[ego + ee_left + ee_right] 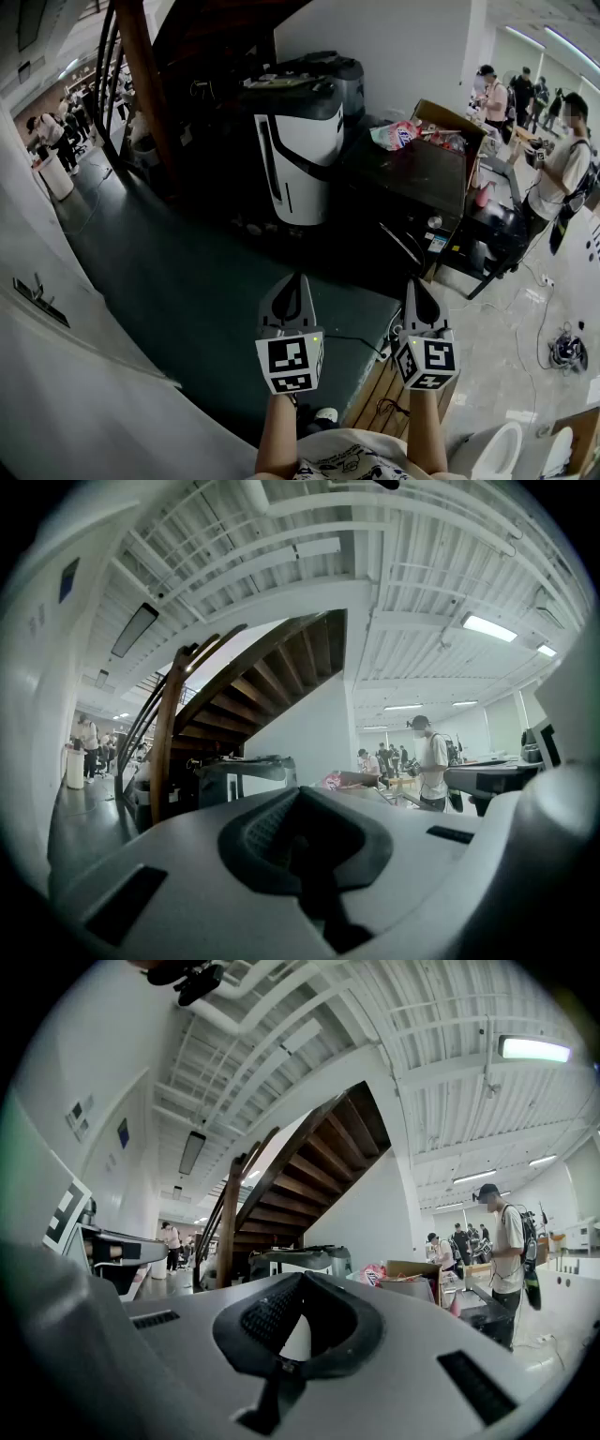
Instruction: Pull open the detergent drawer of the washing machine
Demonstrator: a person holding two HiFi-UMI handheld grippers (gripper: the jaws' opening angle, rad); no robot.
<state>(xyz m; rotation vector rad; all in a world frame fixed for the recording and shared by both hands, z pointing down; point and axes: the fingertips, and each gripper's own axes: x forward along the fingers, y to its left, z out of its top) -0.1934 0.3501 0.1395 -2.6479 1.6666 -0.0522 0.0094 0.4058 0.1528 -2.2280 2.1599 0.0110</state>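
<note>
- None of the task looks done: no detergent drawer can be made out in any view, open or shut, and neither gripper is near an appliance.
- One candidate for the washing machine is the white-and-black appliance (300,159) standing far ahead beside the foot of the staircase (141,84). I cannot tell for sure that it is the one, and its front shows no drawer I can pick out.
- All the work is left, by my reading: approach the machine, find the drawer's front, grip it and pull.
- Between the grippers and that appliance lies a stretch of dark floor (187,281). A dark counter (412,173) with clutter on it stands to the far right, with people beyond it.
- Both grippers are held out level in front of the person, side by side and apart, pointing towards the appliances, with bare forearms (277,431) behind them at the near edge.
- On the left gripper (298,281) the jaws are pressed together with nothing between them.
- On the right gripper (416,284) the jaws also meet at the tips. Only a pale patch of background shows through the hollow between the pads, so it too looks empty.
</note>
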